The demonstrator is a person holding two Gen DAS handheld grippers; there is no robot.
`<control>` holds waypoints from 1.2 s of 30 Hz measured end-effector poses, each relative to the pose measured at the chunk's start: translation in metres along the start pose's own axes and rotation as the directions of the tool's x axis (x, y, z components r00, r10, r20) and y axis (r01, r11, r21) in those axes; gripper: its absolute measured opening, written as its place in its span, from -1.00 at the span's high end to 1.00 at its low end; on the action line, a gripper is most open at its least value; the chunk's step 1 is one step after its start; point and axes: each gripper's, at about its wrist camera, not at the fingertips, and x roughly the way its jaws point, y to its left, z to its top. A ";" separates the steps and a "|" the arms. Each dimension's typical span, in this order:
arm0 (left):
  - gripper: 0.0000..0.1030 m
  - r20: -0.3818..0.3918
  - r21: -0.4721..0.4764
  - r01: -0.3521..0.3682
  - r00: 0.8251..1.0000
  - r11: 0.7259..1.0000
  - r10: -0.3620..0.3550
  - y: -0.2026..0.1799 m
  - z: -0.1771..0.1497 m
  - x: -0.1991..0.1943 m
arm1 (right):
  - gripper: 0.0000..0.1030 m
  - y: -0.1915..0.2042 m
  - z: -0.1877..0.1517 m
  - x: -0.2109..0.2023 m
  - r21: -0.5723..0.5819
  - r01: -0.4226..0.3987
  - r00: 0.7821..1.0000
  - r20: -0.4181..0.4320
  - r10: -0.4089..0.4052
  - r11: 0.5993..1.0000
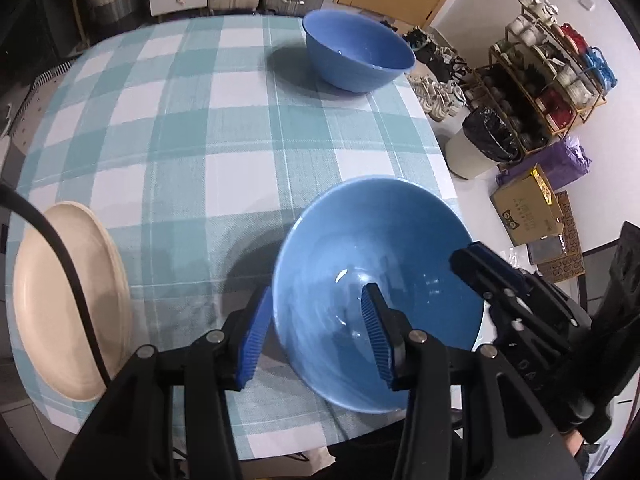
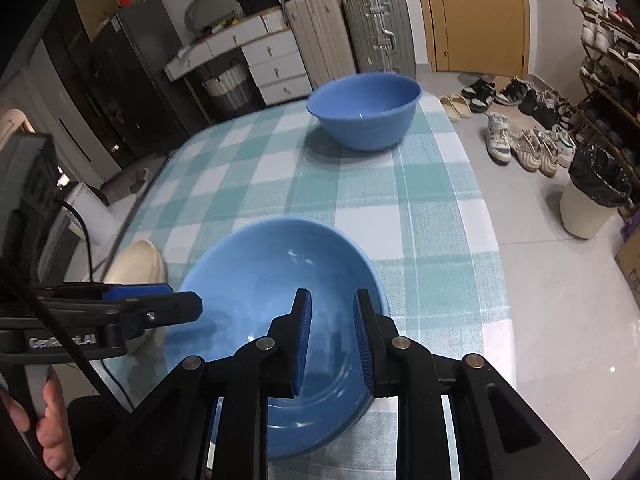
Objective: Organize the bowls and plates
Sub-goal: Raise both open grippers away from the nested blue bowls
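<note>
Two blue bowls and one cream plate on the checked counter [image 1: 208, 128].

Item 1, near bowl [image 1: 376, 292]: sits at the counter's near right edge, tipped, its mouth turned toward my cameras. In the left wrist view it lies at about 1 o'clock from my left claw [image 1: 316, 336]; in the right wrist view it fills the lower middle.

Item 2, far bowl [image 1: 358, 54]: upright at 12 o'clock, near the far right edge of the counter, well apart from item 1.

Item 3, cream plate [image 1: 68, 300]: at 9 o'clock, near left edge, untouched.

Left claw: released. Its jaws straddle the near bowl's left wall, one pad outside, one inside, neither seen pressing.

Right claw [image 2: 332, 340]: jaws narrow, straddling the bowl's right rim. Whether the pads press on the rim I cannot tell.

Governing relation: both claws sit on the same bowl, at opposite sides of its rim, left at its 9 o'clock, right at its 3 o'clock. My guess is that the bowl goes to 12 o'clock, to nest in the far one. The right claw is nearer that side of the counter, so I judge it better placed to carry.
</note>
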 end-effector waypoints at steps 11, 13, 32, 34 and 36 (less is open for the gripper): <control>-0.04 0.202 0.055 -0.100 0.975 0.993 0.087 0.010 -0.025 -0.048 | -0.67 0.023 -0.013 -0.063 0.024 0.003 0.968 0.252 -0.009 1.000; -0.45 0.265 0.079 -0.147 0.957 0.986 0.121 0.010 -0.034 -0.055 | -0.68 0.026 -0.021 -0.070 0.016 0.015 0.960 0.279 -0.019 1.000; -1.00 0.773 0.024 -0.210 0.624 0.977 0.115 0.026 -0.104 -0.102 | -0.98 0.066 -0.098 -0.101 -0.045 0.140 0.806 0.585 -0.087 0.989; -1.00 0.790 0.048 -0.243 0.603 0.969 0.112 0.025 -0.108 -0.095 | -0.98 0.070 -0.105 -0.099 -0.064 0.142 0.789 0.610 -0.074 0.988; -1.00 0.805 0.045 -0.283 0.578 0.958 0.133 0.025 -0.113 -0.089 | -0.98 0.071 -0.104 -0.096 -0.077 0.132 0.798 0.599 -0.060 0.988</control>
